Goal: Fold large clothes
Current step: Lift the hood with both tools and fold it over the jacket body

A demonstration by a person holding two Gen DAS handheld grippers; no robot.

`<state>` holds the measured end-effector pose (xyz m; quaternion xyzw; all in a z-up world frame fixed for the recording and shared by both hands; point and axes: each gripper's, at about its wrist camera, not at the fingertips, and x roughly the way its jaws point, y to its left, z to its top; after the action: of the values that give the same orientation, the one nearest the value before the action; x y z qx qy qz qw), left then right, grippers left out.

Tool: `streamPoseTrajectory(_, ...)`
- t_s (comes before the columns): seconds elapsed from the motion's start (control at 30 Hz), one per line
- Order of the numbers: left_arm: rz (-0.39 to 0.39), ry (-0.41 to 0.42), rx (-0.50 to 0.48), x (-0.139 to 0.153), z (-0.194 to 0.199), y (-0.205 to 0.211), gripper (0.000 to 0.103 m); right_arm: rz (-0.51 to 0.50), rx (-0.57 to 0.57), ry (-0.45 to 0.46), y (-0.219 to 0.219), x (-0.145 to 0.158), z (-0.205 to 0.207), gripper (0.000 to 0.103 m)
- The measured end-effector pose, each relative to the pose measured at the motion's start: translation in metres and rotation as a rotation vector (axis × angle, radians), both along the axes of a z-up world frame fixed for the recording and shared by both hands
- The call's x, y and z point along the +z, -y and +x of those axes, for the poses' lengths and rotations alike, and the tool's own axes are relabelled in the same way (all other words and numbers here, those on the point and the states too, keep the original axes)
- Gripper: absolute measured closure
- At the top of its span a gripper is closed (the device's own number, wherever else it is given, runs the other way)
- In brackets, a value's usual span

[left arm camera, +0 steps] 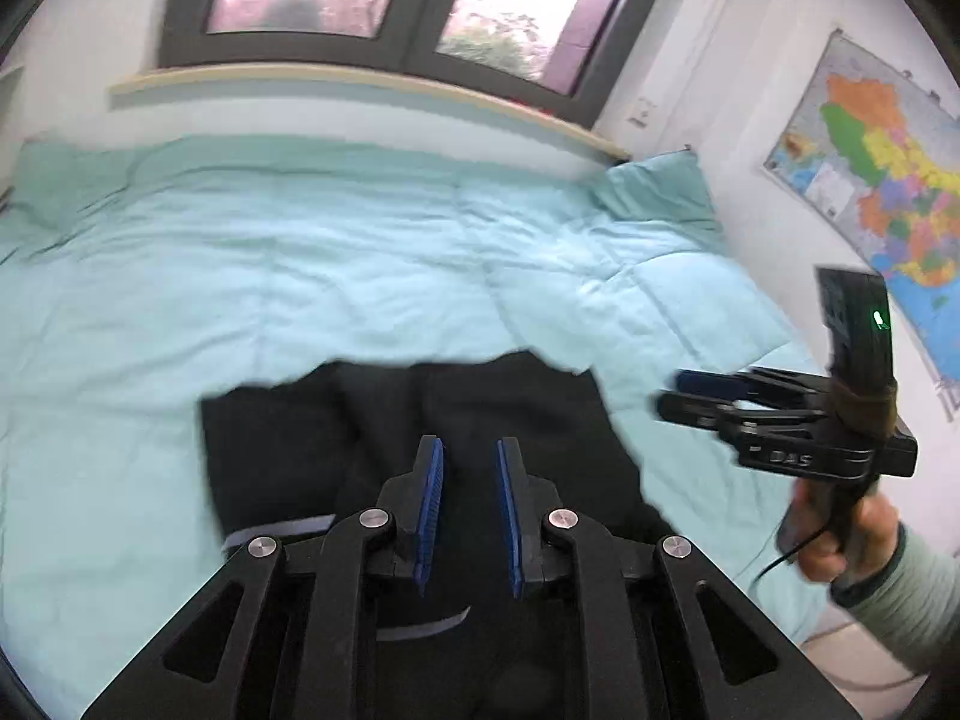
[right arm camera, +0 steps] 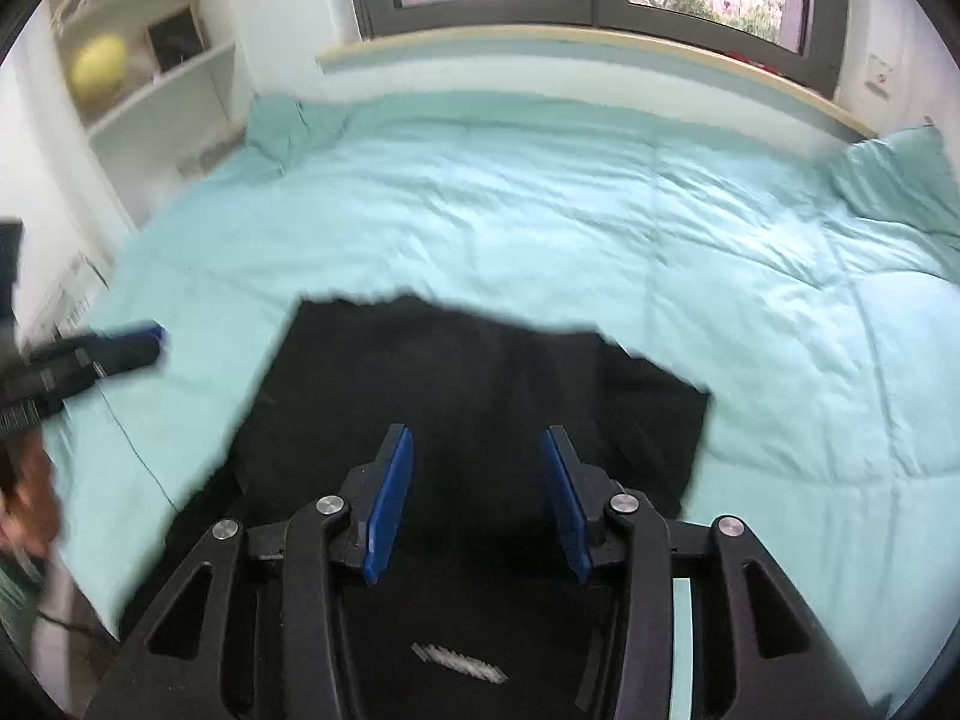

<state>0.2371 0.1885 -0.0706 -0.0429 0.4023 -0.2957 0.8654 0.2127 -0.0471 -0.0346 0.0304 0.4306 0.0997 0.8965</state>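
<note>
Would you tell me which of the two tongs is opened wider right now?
The right tongs: their blue pads stand clearly further apart over the black garment than the left tongs'.

I see a bed (right arm camera: 540,228) covered by a pale turquoise quilt (left arm camera: 300,276), rumpled at its far left corner. A black garment (right arm camera: 480,396) lies flat on the quilt at the near edge, with pale stripes on its near part. A matching pillow (left arm camera: 660,192) sits at the far right.

Black garment (right arm camera: 480,408), apparently folded, flat on bed
</note>
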Motion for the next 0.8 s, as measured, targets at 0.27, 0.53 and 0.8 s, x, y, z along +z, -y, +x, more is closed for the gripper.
streamPoseTrajectory(0.27,0.010,-0.243,-0.044,-0.095,0.062,0.023,0.084,0.128,-0.018,-0.225,-0.029,-0.065,0.079,0.055)
streamPoseTrajectory(0.53,-0.018,-0.540,-0.008,-0.224,0.015,-0.005,0.077,0.124,-0.029,-0.463,-0.046,-0.212,0.003,0.053)
streamPoseTrajectory(0.8,-0.119,-0.433,-0.033,-0.158,-0.009,-0.013,0.077,0.119,-0.006,-0.405,-0.034,-0.196,-0.012,0.053)
